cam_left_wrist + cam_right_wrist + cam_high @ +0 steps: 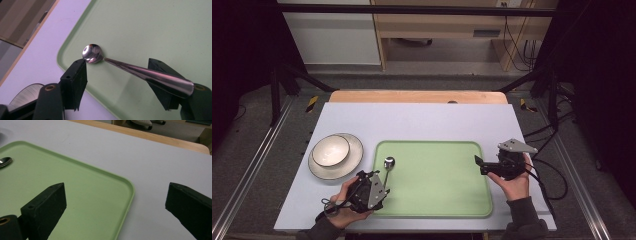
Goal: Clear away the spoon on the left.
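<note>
In the high view the left gripper covers the lower handle of the spoon — whether either pad touches it cannot be told. In the left gripper view the plate beside the left jaw is cut off by that jaw and the frame's bottom edge.

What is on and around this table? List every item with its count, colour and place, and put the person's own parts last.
Shiny metal spoon: one, silver, on the tray's left part, handle between the left gripper's open jaws.
Flat plastic tray: one, pale green, table centre.
Round ceramic bowl: one, cream with dark rim, on the plate.
Round plate: one, cream, left of the tray.
Table cover: one, pale lilac, over a wooden table.
Left gripper: one, black, open, over the tray's left edge.
Right gripper: one, black, open and holding nothing, at the tray's right edge.
</note>
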{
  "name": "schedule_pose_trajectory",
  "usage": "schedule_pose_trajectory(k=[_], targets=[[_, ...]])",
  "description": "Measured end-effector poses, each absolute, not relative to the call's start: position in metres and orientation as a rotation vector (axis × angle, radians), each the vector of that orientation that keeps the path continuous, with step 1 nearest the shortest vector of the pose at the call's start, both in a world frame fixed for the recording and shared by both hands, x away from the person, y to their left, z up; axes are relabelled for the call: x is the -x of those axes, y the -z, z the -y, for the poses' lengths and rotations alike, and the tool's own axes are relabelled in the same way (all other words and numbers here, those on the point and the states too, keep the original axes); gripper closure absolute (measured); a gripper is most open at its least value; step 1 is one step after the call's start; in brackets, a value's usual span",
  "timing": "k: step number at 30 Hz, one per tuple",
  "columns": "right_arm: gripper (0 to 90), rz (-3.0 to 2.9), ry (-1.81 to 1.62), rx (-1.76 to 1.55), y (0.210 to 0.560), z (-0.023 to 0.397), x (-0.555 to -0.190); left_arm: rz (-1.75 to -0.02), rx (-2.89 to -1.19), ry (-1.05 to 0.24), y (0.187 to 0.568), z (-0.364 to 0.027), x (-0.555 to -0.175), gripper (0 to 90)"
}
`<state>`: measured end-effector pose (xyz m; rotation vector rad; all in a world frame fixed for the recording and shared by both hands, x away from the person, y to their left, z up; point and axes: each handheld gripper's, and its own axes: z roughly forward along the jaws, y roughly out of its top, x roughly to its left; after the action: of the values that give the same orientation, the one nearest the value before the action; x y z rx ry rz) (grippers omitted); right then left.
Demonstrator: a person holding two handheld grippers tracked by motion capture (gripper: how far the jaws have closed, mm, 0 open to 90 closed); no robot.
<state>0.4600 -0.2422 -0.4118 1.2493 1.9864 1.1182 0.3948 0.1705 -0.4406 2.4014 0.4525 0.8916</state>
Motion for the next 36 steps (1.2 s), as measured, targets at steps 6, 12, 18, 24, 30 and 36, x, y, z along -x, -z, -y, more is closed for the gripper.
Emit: schedule_pose_trajectory(k=[6,12,18,24,30,36], targets=[[3.6,-1.987,-1.117,-1.249,0.412,0.242,-0.460,-0.450,-2.419,-0.871,0.442,-0.170,-0.395,28.1],[3.5,-1.990,-1.115,-1.245,0.412,0.242,-0.460,-0.449,-2.450,-0.846,0.445,-0.169,-0.397,23.0],[3.3,-1.989,-1.116,-1.249,0.412,0.242,-0.460,-0.445,-2.474,-0.821,0.448,-0.167,-0.397,20.0],[3.1,-1.989,-1.112,-1.247,0.412,0.242,-0.460,-0.455,-2.491,-0.813,0.450,-0.166,-0.397,14.9],[2.9,-1.992,-1.110,-1.247,0.412,0.243,-0.460,-0.462,-2.505,-0.789,0.451,-0.165,-0.397,12.7],[2.5,-1.993,-1.107,-1.247,0.412,0.243,-0.460,-0.443,-2.520,-0.776,0.452,-0.164,-0.396,10.5]])
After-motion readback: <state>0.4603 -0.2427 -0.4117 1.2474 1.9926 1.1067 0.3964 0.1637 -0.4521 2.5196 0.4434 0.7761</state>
